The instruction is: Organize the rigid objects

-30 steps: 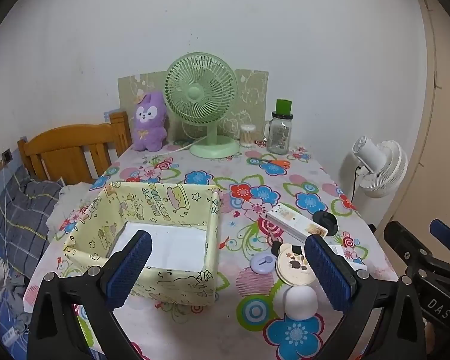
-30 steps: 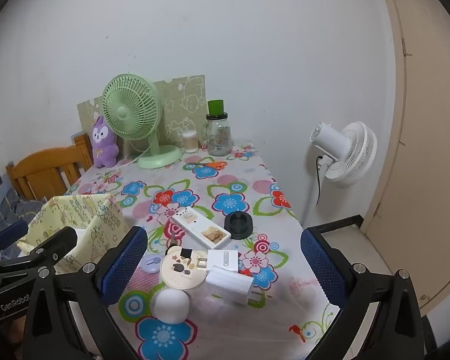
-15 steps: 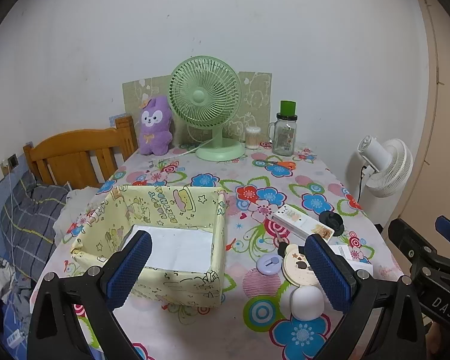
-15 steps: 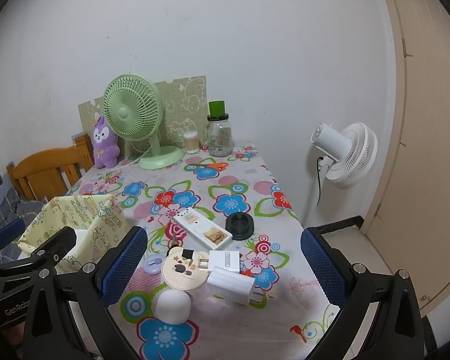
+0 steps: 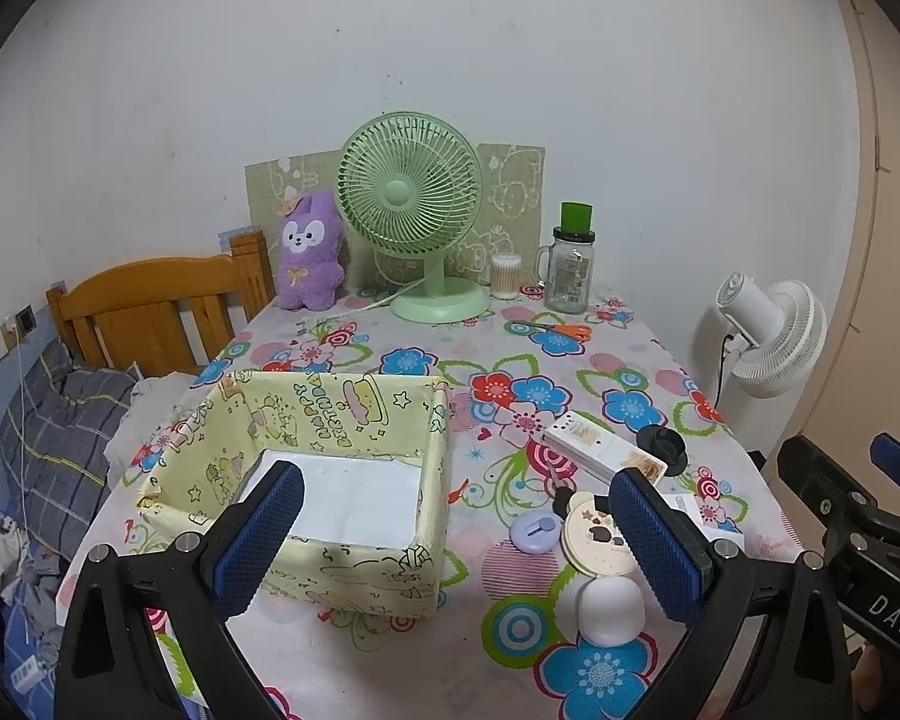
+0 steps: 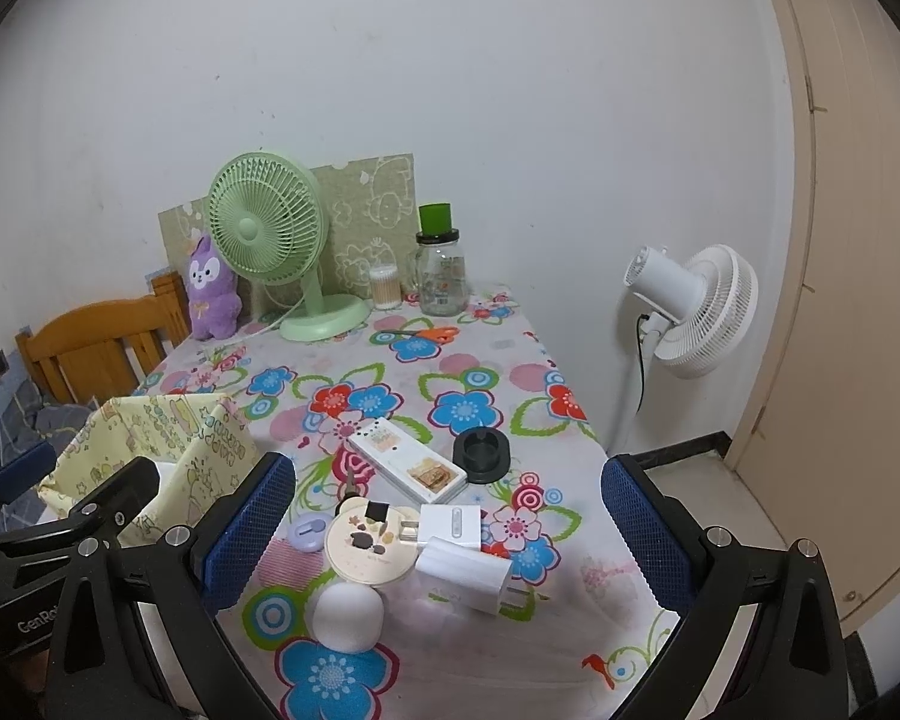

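The yellow box (image 5: 306, 480) sits on the flowery table (image 6: 450, 372) with nothing in it but white paper. Right of the box lie the small things: a long white remote (image 6: 408, 459), a round cream case (image 6: 369, 543), a white plug (image 6: 465, 576) and a white ball (image 6: 348, 609). No sorting has begun. Both the left gripper (image 5: 450, 546) and the right gripper (image 6: 450, 525) hang wide apart and hold nothing. The right one probably needs to drop onto the ball, just below its fingers.

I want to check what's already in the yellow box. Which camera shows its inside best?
The left wrist view: it looks down into the yellow box, showing only a white floor. The right wrist view catches just its near corner, partly behind the left gripper.
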